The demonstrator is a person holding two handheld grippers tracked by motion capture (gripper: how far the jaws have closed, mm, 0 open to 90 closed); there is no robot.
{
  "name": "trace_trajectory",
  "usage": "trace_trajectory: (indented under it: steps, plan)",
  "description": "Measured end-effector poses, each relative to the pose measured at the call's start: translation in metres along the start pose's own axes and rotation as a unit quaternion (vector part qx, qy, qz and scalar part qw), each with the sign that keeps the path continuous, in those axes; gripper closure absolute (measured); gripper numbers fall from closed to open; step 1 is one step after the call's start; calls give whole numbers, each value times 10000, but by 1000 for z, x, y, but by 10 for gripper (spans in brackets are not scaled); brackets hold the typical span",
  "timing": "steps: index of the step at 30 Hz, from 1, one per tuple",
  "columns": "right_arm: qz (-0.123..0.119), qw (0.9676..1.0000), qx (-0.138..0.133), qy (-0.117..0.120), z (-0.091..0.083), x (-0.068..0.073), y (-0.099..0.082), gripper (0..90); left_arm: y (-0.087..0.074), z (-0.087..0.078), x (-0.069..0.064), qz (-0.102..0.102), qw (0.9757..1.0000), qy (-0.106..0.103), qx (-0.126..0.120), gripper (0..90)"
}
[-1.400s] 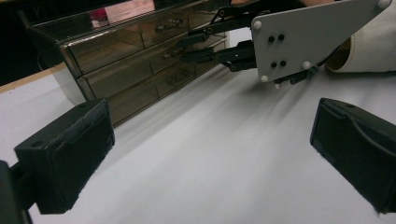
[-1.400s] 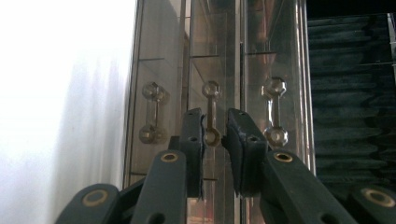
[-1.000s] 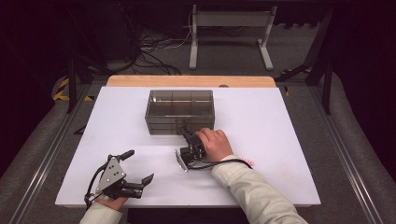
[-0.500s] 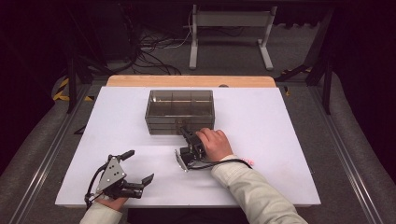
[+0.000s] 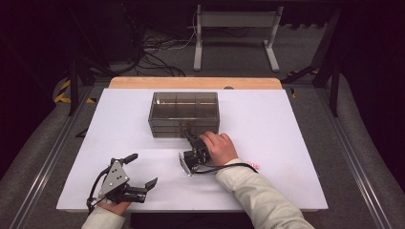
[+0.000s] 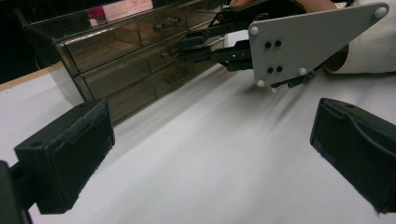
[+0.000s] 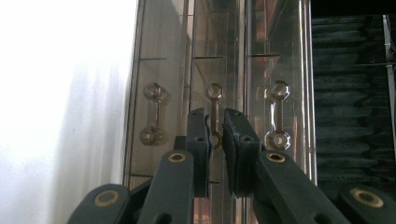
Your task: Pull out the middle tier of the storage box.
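- So you had your right gripper [image 5: 187,135] pushed up against the front of the smoky clear drawer box [image 5: 184,113], which sat on the white table [image 5: 286,143] a bit back from the middle, closer to the far wooden edge [image 5: 191,83].
- Your right gripper's jaws were pinched nearly all the way together on the middle handle [image 7: 215,114], the little dumbbell-shaped pull with a knob at each end. In the right gripper view the pads [image 7: 198,140] sat on either side of its thin bar with the handle squeezed between them.
- That view was turned sideways, so the three drawer fronts ran as upright strips. Another handle [image 7: 152,113] showed to the left of the gripped one and a third [image 7: 277,114] to the right, both untouched.
- All three drawers looked closed, fronts flush with each other as far as I could tell.
- Your right hand [image 5: 220,147] was wrapped around the gripper body, cable [image 5: 229,167] looping down toward your sleeve [image 5: 258,195].
- Your left gripper [image 5: 129,171] was parked low at the near left of the table, well apart from the box, jaws spread wide and holding nothing. In the left gripper view just bare tabletop lay between its pads [image 6: 70,154], and your other gripper's grey plate [image 6: 308,42] showed beyond, by the box front.
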State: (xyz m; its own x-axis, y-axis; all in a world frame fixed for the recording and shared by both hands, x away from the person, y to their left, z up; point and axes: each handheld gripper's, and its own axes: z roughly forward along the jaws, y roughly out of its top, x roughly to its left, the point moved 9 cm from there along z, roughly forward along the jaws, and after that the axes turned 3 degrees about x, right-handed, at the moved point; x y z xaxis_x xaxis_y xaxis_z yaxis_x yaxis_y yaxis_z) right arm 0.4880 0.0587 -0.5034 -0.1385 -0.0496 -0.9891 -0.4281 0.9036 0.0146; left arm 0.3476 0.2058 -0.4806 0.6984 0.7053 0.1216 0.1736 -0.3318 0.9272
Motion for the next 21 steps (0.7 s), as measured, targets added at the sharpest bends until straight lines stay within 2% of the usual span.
trace_trajectory:
  steps: [10,21]
  plan:
    - [-35,10000,14,27,-6,0,4,814,0,0,0,1,10000,-5,-8,9]
    - [34,10000,2,52,-13,1,5,814,0,0,-1,5,10000,-3,-6,9]
